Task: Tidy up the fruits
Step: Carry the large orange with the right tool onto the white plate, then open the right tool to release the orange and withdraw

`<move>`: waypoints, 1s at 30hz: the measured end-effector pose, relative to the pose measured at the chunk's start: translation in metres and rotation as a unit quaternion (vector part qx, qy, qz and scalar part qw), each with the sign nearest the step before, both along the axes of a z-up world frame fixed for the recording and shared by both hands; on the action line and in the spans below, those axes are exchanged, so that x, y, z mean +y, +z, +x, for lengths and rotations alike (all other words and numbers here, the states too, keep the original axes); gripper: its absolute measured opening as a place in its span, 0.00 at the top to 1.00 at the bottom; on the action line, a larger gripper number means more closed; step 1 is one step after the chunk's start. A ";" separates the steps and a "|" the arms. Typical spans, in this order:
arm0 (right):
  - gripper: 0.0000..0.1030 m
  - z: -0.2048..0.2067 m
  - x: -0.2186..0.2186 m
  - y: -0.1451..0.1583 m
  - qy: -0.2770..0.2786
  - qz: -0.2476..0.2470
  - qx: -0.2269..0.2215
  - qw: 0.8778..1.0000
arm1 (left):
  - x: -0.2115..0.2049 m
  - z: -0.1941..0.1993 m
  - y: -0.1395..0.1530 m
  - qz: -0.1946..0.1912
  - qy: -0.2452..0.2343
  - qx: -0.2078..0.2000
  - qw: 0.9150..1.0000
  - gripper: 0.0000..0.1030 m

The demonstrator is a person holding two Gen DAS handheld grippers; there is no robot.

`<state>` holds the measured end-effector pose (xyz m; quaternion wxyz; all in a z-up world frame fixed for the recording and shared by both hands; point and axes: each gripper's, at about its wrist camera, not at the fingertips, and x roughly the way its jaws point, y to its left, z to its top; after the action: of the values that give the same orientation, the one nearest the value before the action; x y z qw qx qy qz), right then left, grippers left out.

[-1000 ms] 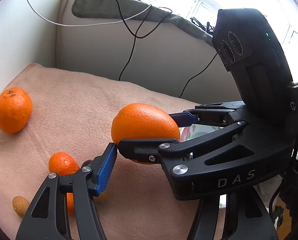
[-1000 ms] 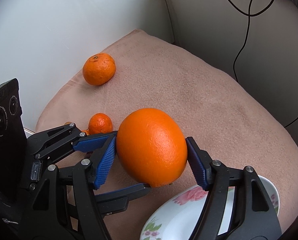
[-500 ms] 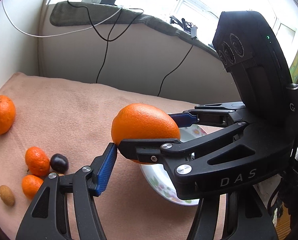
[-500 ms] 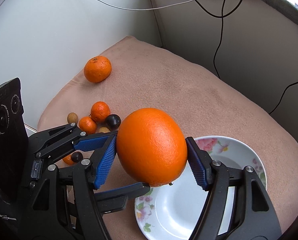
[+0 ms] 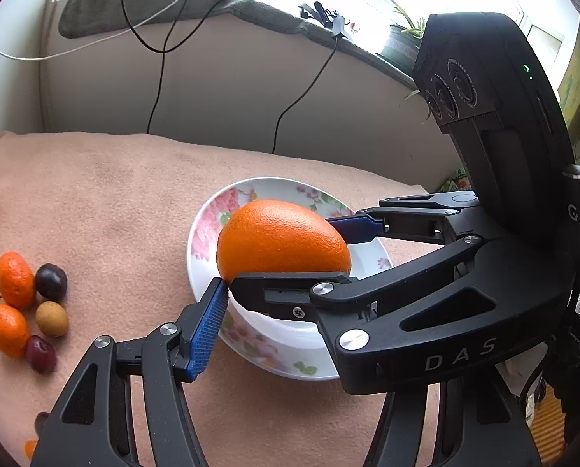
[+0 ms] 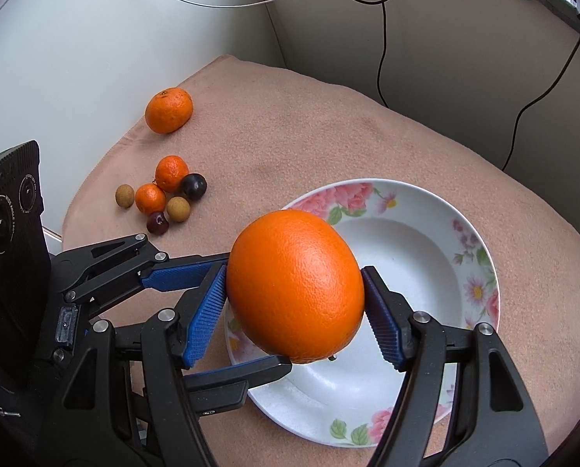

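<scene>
A big orange (image 6: 293,284) hangs just over the near-left part of a white flowered plate (image 6: 480,257). My right gripper (image 6: 295,315) is shut on it, blue pads pressing its left and right sides. My left gripper (image 5: 286,303) is shut on the same orange (image 5: 282,237): in the right wrist view one of its fingers (image 6: 181,276) meets the orange's left side and the other runs under it. In the left wrist view the right gripper (image 5: 325,257) crosses in front and hides my left gripper's far finger. The plate (image 5: 274,186) holds no fruit.
A pink cloth (image 6: 328,136) covers the surface. A tangerine (image 6: 169,111) lies near the far-left corner. A cluster of small fruits (image 6: 165,194), orange, tan and dark, lies left of the plate. Walls with hanging cables (image 6: 383,39) close off the back and left.
Both grippers carried the orange to the right across the cloth. The plate came into view and now lies under the orange; the loose fruits slid off to the left.
</scene>
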<state>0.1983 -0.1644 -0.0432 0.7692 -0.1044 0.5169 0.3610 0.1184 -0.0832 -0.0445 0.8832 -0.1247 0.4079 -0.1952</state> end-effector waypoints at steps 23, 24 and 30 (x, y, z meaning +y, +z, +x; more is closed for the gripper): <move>0.20 -0.004 -0.029 0.014 -0.050 0.000 -0.044 0.998 | -0.012 -0.006 0.002 0.006 -0.020 0.000 1.000 0.44; 0.20 -0.004 -0.031 0.015 -0.055 0.005 -0.044 0.997 | -0.012 -0.007 0.001 0.007 -0.020 -0.001 1.000 0.44; 0.20 -0.006 -0.042 0.024 -0.075 0.022 -0.051 0.996 | -0.008 -0.008 0.002 0.009 -0.017 -0.004 1.000 0.44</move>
<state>0.1928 -0.2068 -0.0189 0.8213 -0.0667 0.4754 0.3082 0.1106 -0.0915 -0.0428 0.8824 -0.1091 0.4081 -0.2074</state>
